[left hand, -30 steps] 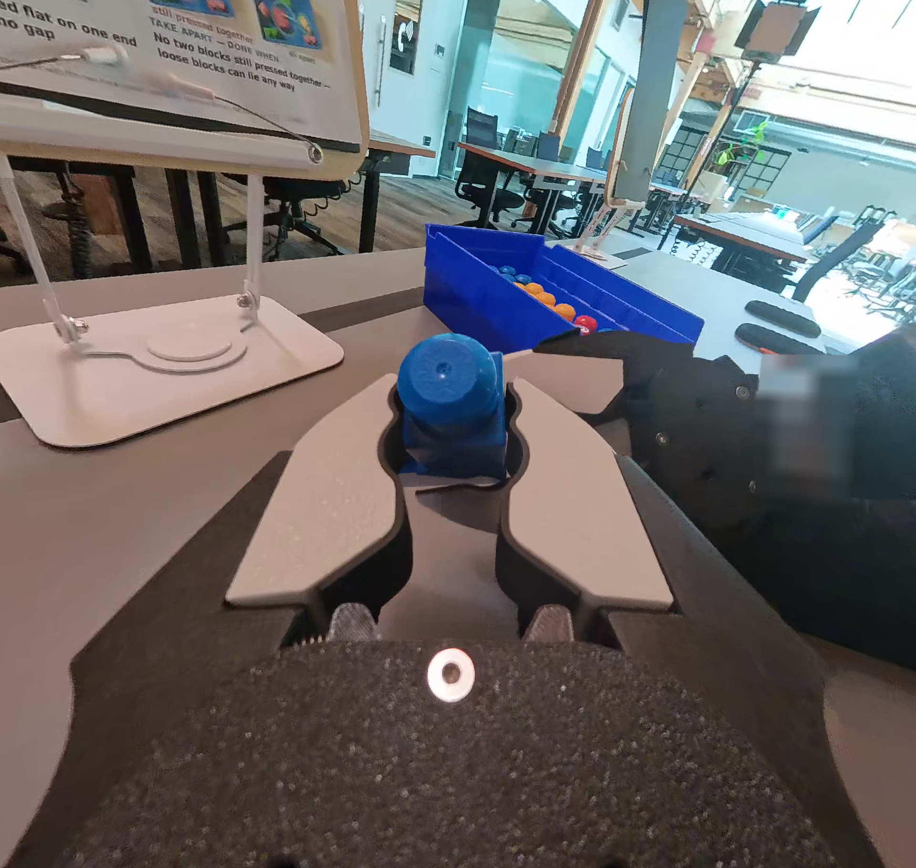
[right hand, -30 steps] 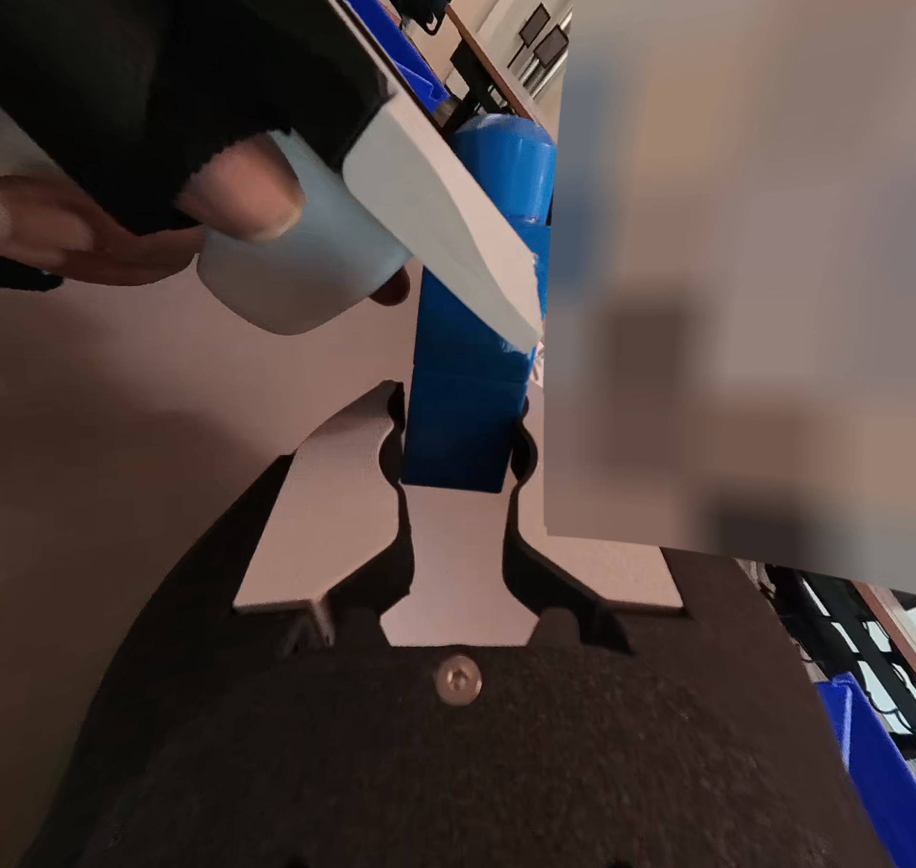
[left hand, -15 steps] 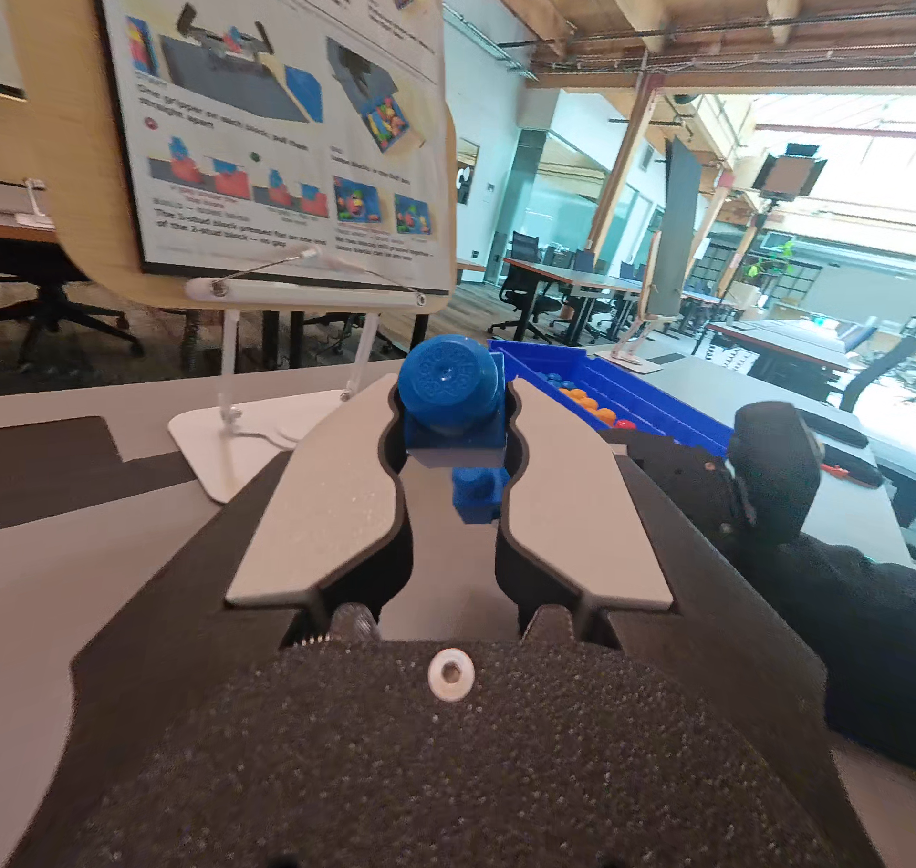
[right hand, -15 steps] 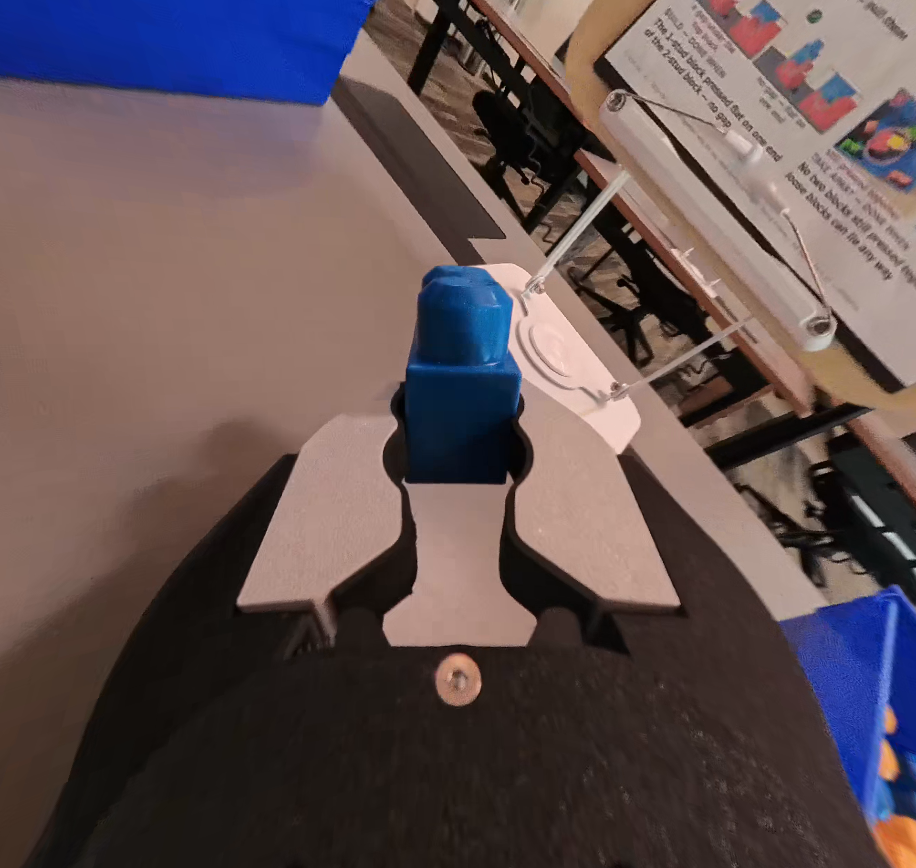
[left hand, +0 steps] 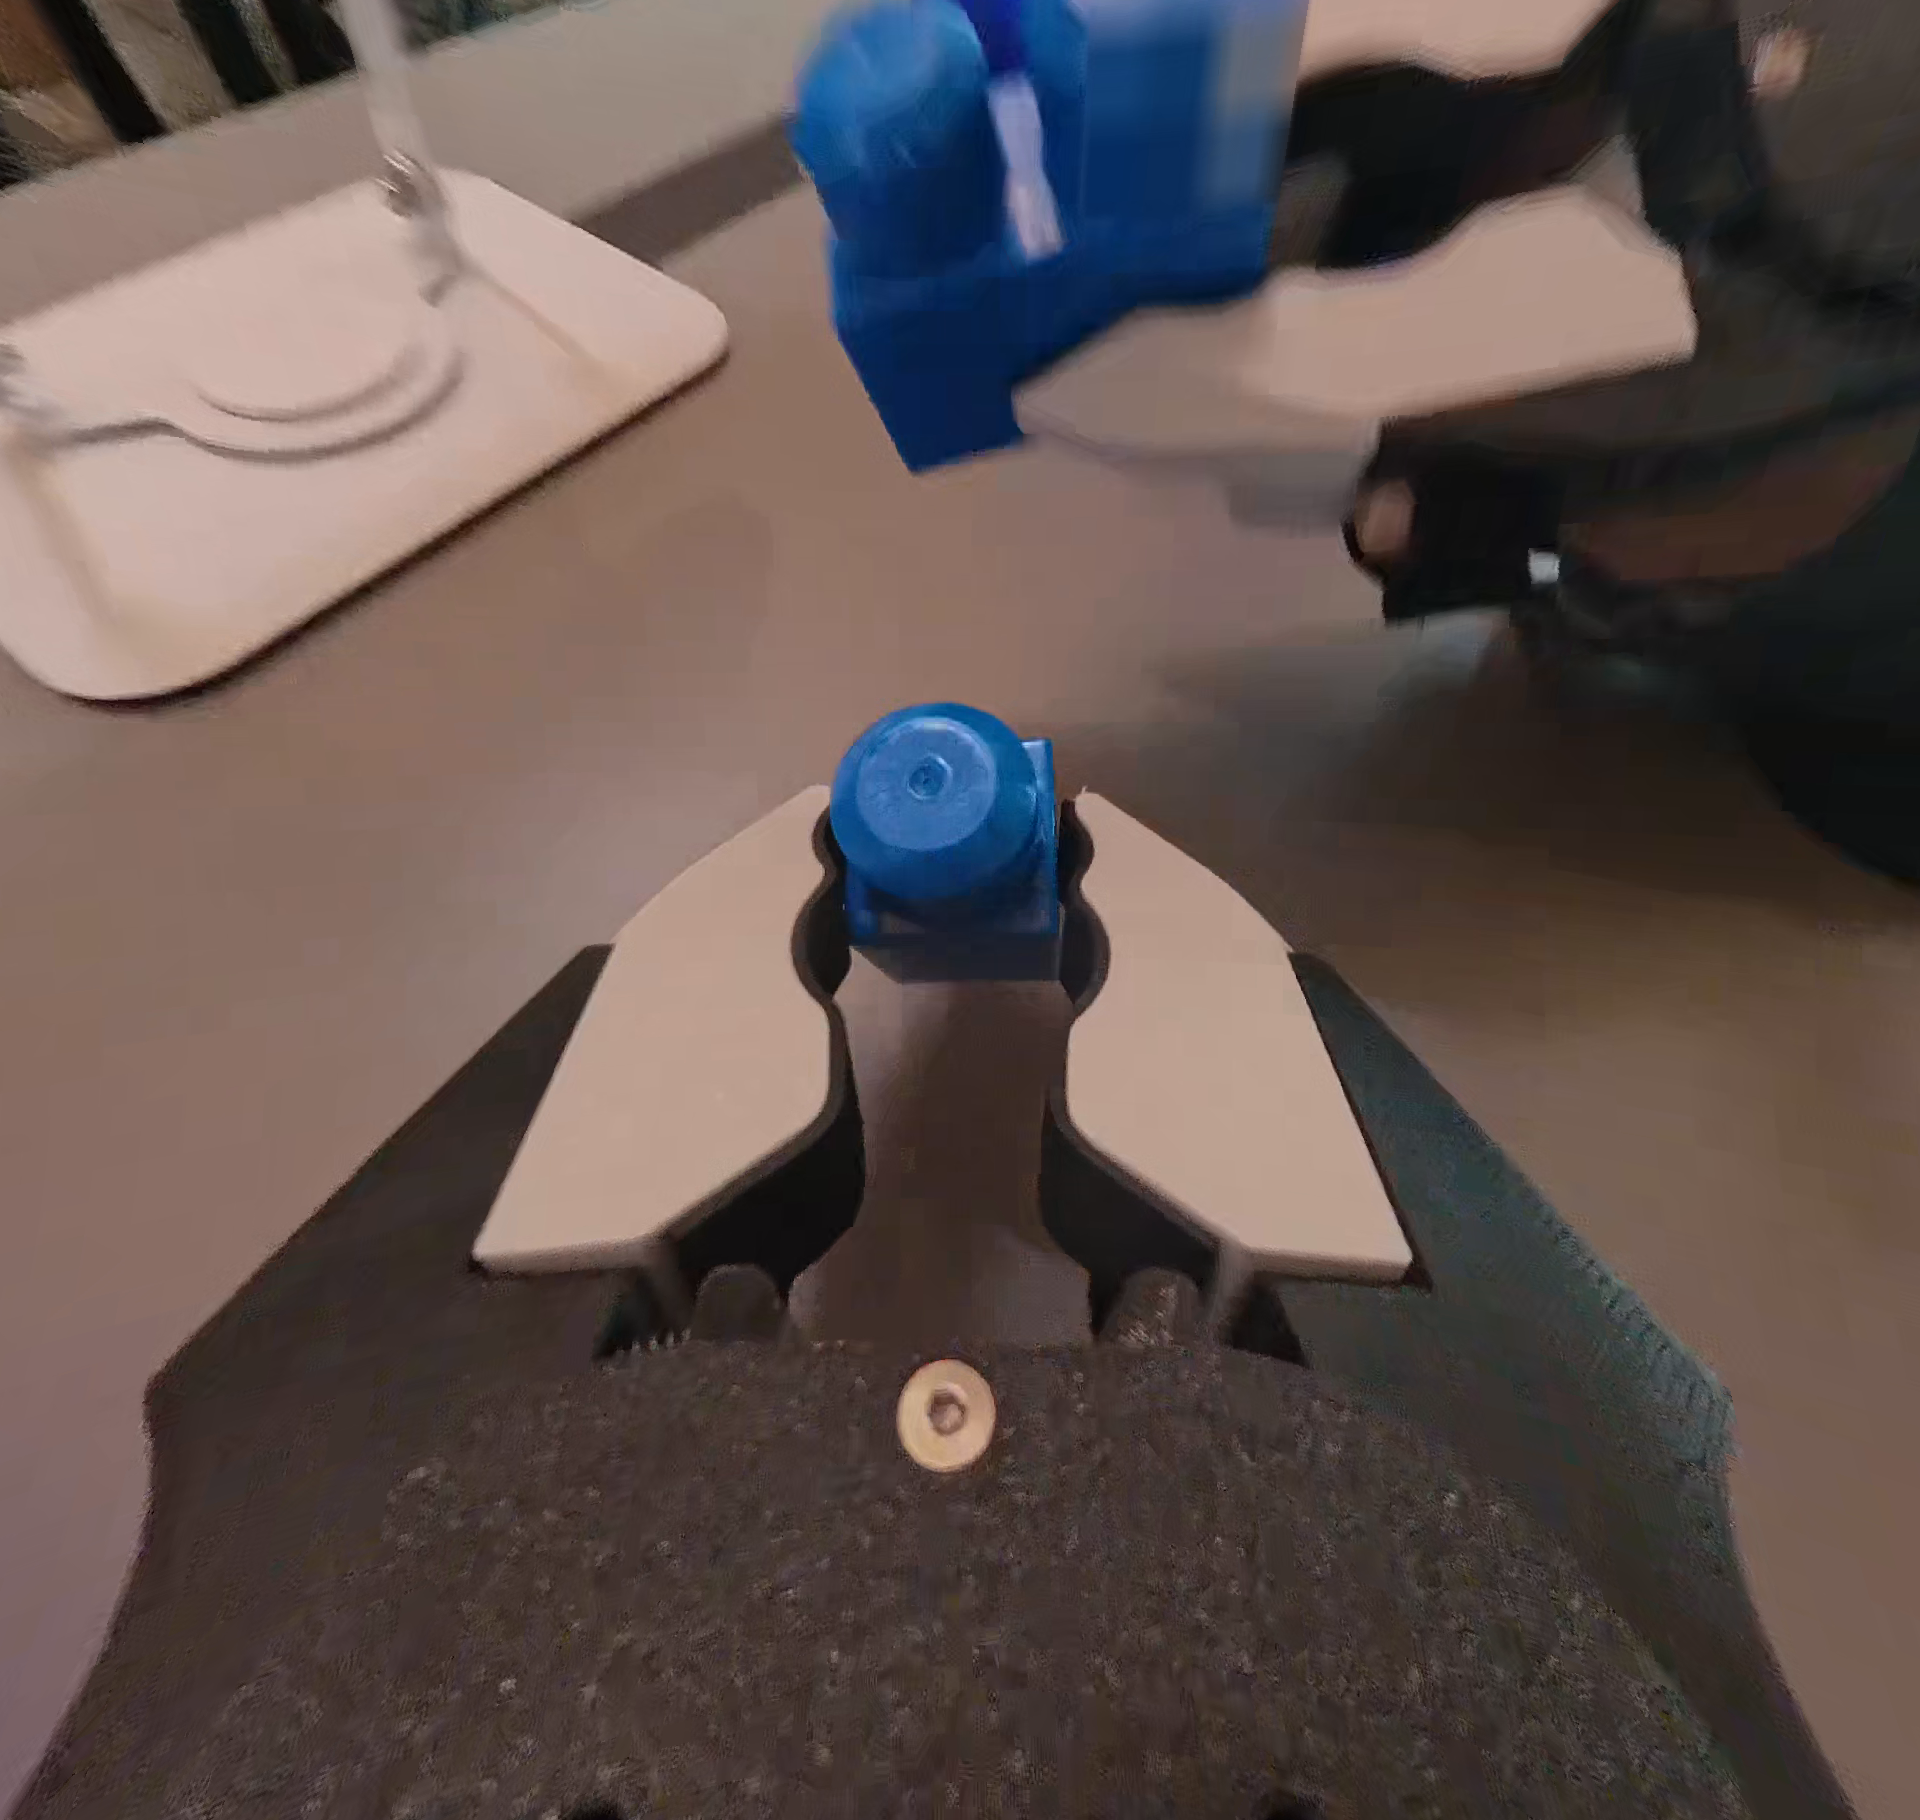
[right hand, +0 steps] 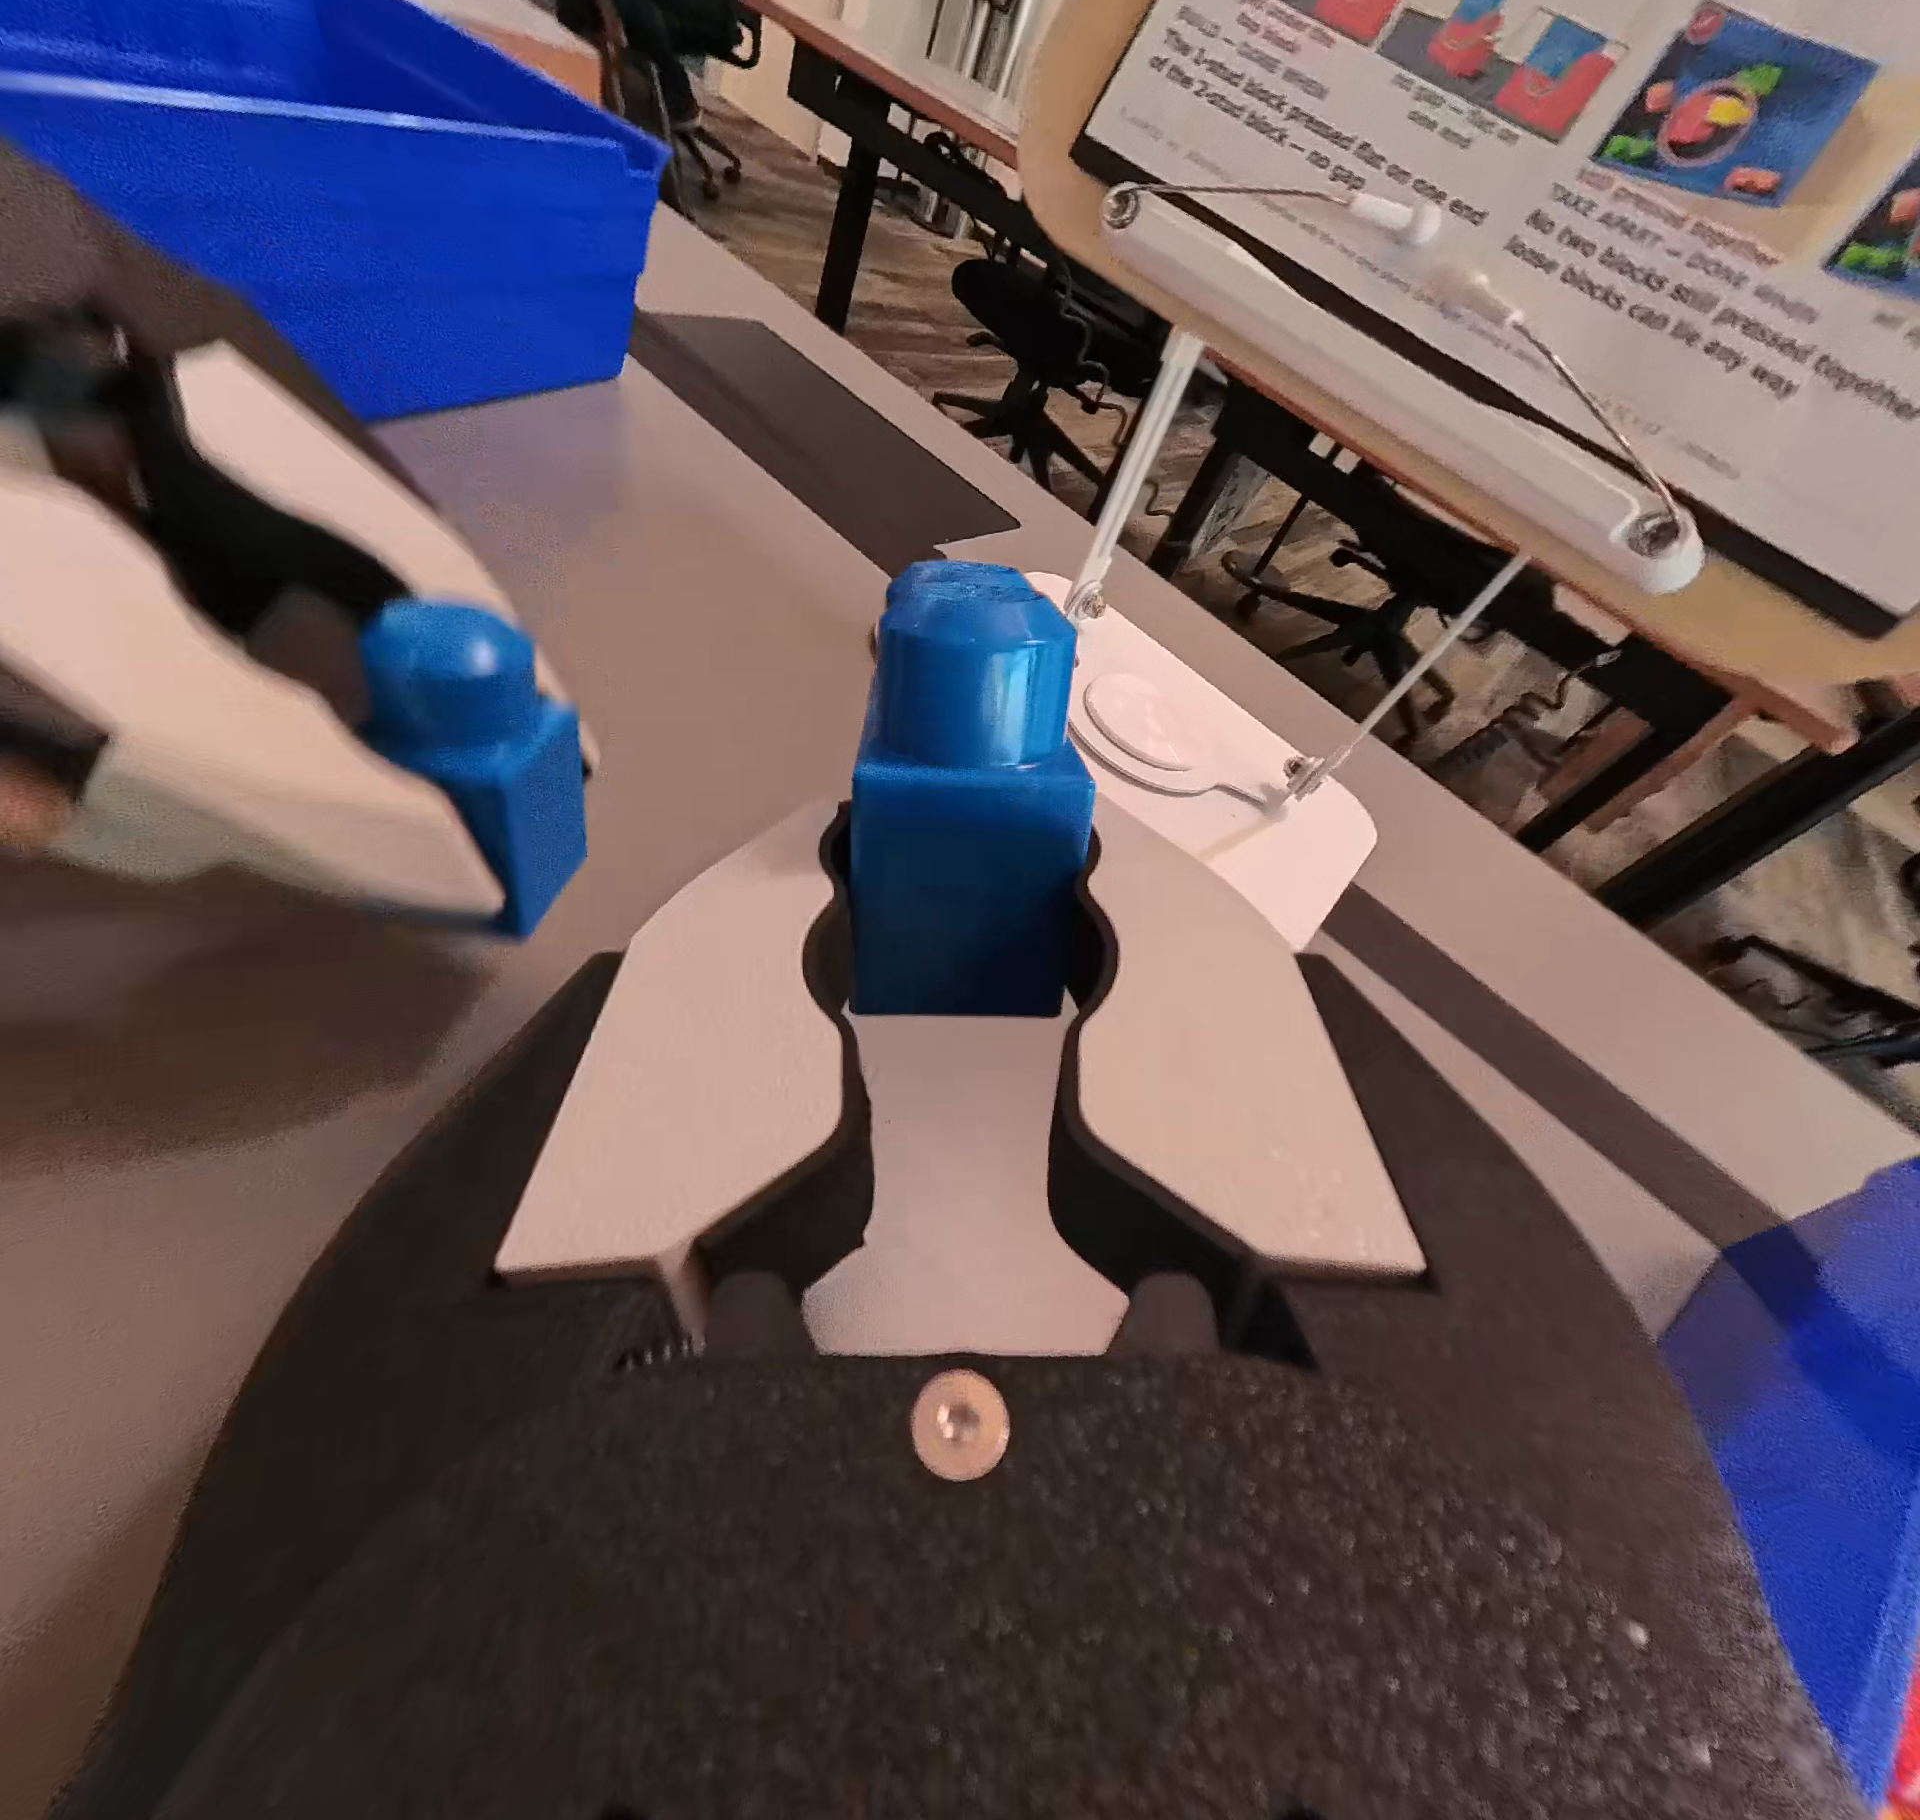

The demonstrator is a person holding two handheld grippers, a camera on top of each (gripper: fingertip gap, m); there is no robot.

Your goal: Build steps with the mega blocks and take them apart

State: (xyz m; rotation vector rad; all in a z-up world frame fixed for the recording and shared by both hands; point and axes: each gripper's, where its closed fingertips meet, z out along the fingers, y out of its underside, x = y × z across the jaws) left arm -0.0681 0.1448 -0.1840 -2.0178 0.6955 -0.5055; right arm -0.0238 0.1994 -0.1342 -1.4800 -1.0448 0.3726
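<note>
Blocks now pulled apart: small block [left hand: 940, 851] clamped in left gripper [left hand: 951, 897], 2-stud block [right hand: 966, 835] clamped in right gripper [right hand: 961, 923], both held clear of worktop [left hand: 520, 731] for set-down.

Gripping a blue block [right hand: 966, 835] between the right gripper [right hand: 961, 897] fingers, studs pointing away. Holding it over a grey table [right hand: 675, 523]. At left, the left gripper [right hand: 488, 814], blurred, clamping a smaller blue block [right hand: 478, 742]. Behind, a blue bin [right hand: 343, 212] and a white stand [right hand: 1226, 762] carrying an instruction sheet [right hand: 1558, 108].
</note>
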